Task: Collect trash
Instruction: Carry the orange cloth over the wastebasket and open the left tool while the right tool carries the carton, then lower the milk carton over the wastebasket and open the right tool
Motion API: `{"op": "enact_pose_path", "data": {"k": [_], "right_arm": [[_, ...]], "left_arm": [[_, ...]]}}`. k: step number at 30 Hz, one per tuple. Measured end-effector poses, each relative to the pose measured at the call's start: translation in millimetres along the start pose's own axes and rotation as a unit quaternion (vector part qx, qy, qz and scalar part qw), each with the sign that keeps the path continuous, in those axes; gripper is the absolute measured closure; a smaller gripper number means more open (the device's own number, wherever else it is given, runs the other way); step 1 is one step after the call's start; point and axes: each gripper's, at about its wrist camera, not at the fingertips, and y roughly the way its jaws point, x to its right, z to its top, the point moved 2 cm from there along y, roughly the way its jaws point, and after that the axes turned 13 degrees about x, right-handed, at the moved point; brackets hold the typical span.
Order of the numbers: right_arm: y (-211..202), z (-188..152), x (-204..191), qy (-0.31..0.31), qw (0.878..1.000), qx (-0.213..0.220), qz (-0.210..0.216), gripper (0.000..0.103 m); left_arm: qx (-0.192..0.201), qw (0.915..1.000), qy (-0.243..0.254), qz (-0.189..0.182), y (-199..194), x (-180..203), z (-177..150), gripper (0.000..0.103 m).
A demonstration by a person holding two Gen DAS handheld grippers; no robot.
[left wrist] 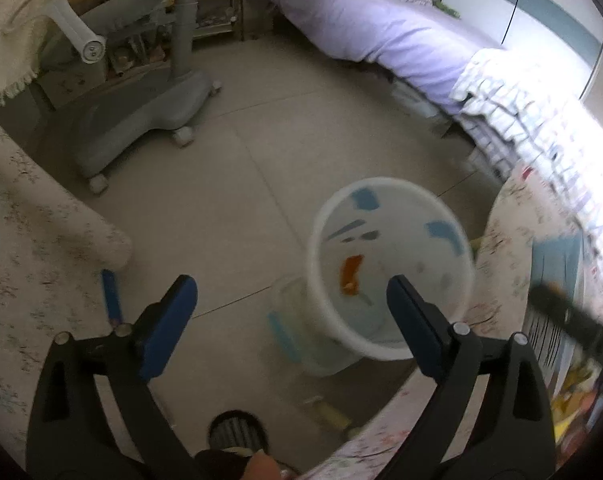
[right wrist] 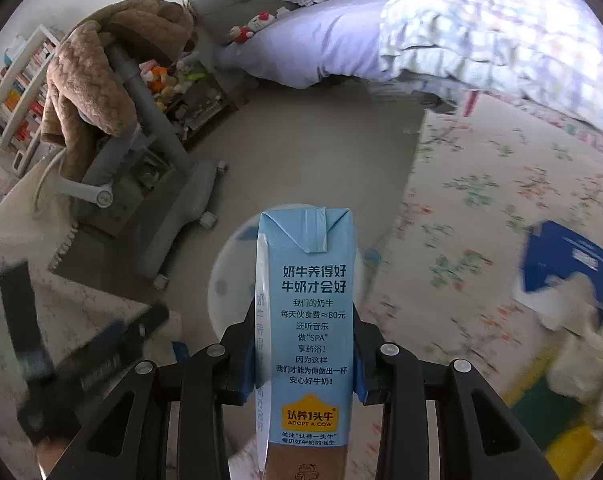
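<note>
A white trash bin (left wrist: 389,268) stands on the tiled floor between two cloth-covered tables; an orange scrap (left wrist: 351,274) lies inside it. My left gripper (left wrist: 291,300) is open and empty, held above the floor just left of the bin. My right gripper (right wrist: 303,344) is shut on a light-blue milk carton (right wrist: 307,320) with Chinese print, held upright over the bin (right wrist: 231,276), which shows behind the carton. The left gripper also shows blurred in the right wrist view (right wrist: 97,352).
Floral-cloth tables flank the bin on the left (left wrist: 29,264) and right (right wrist: 481,248). A blue box (right wrist: 569,264) lies on the right table. A grey wheeled chair base (left wrist: 141,116) and a bed with purple sheet (left wrist: 381,28) stand beyond. A blue pen (left wrist: 111,292) lies by the left table.
</note>
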Motion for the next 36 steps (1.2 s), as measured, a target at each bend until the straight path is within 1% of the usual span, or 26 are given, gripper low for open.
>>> {"op": "enact_pose_path", "data": {"k": [3, 7, 11, 12, 13, 14, 15, 16, 18, 21, 24, 27, 31, 34, 36], "right_arm": [[14.9, 1.5, -7.1, 0.002, 1.0, 0.001, 0.004, 0.066], [30.4, 5.0, -14.4, 0.003, 1.0, 0.006, 0.002, 0.066], [35.2, 8.6, -17.5, 0.016, 0.999, 0.019, 0.024, 0.065], [33.9, 10.2, -18.8, 0.014, 0.999, 0.026, 0.024, 0.058], [32.7, 11.6, -19.9, 0.011, 0.999, 0.03, 0.021, 0.047], [29.1, 13.4, -20.3, 0.007, 0.999, 0.036, 0.012, 0.021], [24.7, 15.5, -20.8, 0.004, 0.999, 0.044, 0.004, 0.014], [17.7, 17.8, -20.2, 0.0, 0.999, 0.052, -0.004, 0.014], [7.6, 20.8, -17.4, -0.007, 0.998, 0.055, -0.012, 0.014], [-14.8, 23.9, -8.7, -0.015, 0.997, 0.066, -0.028, 0.014], [-43.1, 23.8, 5.1, -0.027, 0.995, 0.078, -0.053, 0.014], [-66.6, 20.2, 18.9, -0.031, 0.993, 0.081, -0.073, 0.014], [-102.4, 9.8, 47.4, -0.021, 0.991, 0.082, -0.098, 0.014], [-127.7, 3.1, 68.7, -0.014, 0.99, 0.082, -0.115, 0.014], [-144.5, -1.9, 83.6, -0.013, 0.988, 0.081, -0.13, 0.014]], "left_arm": [[-0.012, 0.9999, 0.0, 0.0, -0.2, -12.4, -2.0, 0.007], [-0.024, 0.9994, -0.022, -0.007, -0.1, -26.3, -0.8, 0.007], [-0.026, 0.9994, -0.023, -0.006, -2.0, -28.8, -1.3, 0.007], [-0.026, 0.9994, -0.023, -0.006, -3.1, -28.4, -1.7, 0.007], [-0.025, 0.9994, -0.022, -0.008, -3.7, -27.7, -1.6, 0.007], [-0.023, 0.9995, -0.018, -0.008, -5.6, -26.5, -2.1, 0.007], [-0.021, 0.9997, -0.014, -0.007, -6.8, -25.0, -2.3, 0.007], [-0.018, 0.9998, -0.009, -0.007, -8.6, -23.8, -2.8, 0.007], [-0.013, 0.9999, 0.001, -0.006, -11.0, -19.8, -3.6, 0.006], [-0.003, 0.9998, 0.018, -0.004, -15.7, -11.8, -5.2, 0.002], [0.004, 0.9994, 0.032, -0.009, -22.1, -2.7, -7.1, 0.001], [0.007, 0.9985, 0.049, -0.022, -28.5, 9.8, -8.4, 0.001], [0.011, 0.9969, 0.065, -0.041, -39.5, 28.3, -10.8, 0.001], [0.004, 0.9942, 0.081, -0.071, -47.2, 45.9, -15.2, 0.001], [0.001, 0.9925, 0.09, -0.083, -51.3, 56.9, -18.1, 0.001]]}}
